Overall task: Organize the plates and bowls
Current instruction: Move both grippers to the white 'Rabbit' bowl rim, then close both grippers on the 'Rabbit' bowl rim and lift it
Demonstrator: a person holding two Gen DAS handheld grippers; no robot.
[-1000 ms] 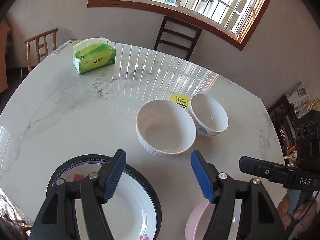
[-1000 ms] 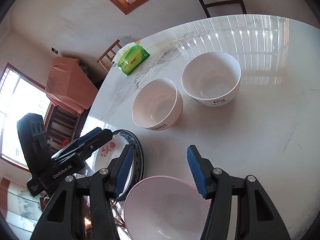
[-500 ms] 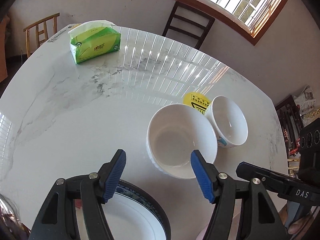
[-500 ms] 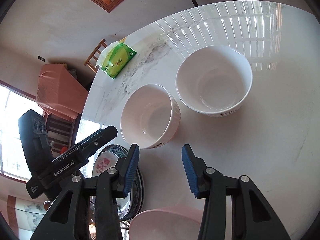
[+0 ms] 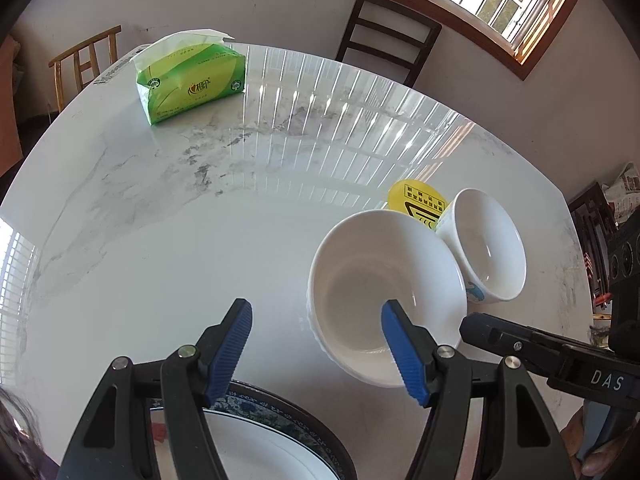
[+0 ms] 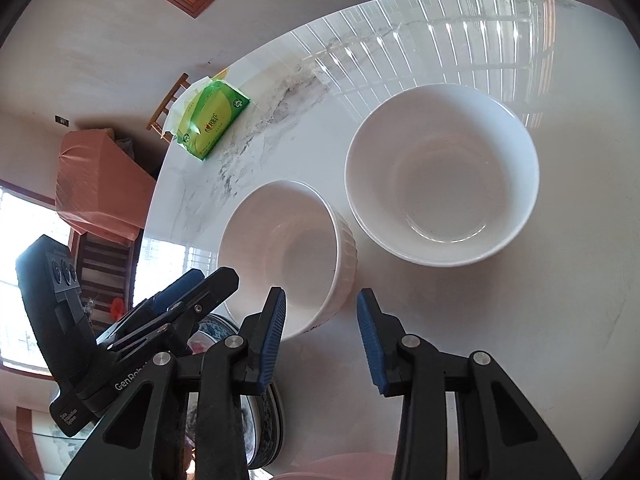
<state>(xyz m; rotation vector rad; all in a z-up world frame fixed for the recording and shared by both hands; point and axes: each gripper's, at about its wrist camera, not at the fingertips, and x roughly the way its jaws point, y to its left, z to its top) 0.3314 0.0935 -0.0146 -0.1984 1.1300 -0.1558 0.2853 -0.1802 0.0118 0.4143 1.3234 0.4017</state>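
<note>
Left tongs (image 5: 316, 328) wide, empty. Right tongs (image 6: 321, 316) closing, nothing gripped, straddling ribbed bowl (image 6: 288, 248) rim. Both bowls empty.

Glossy marble and glazed china

The table (image 5: 168, 240) is polished, grey-veined marble; both bowls (image 6: 440, 172) (image 6: 288, 248) look smooth glazed ceramic; the tissue pack (image 5: 192, 84) is shiny plastic film; ribbed blue pads (image 5: 234, 348).

On the round marble table (image 5: 168, 240) in front of you, the white ribbed ceramic bowl (image 5: 384, 312) sits just left of the smaller white bowl with a printed side (image 5: 486, 246), nearly touching it. Behind the pair lies a round yellow sticker (image 5: 416, 200). The blue-rimmed patterned plate (image 5: 280, 436) lies nearest you. Far back on the left stands the green tissue pack (image 5: 190, 84). A pink bowl (image 6: 340, 470) sits at the near edge.
</note>
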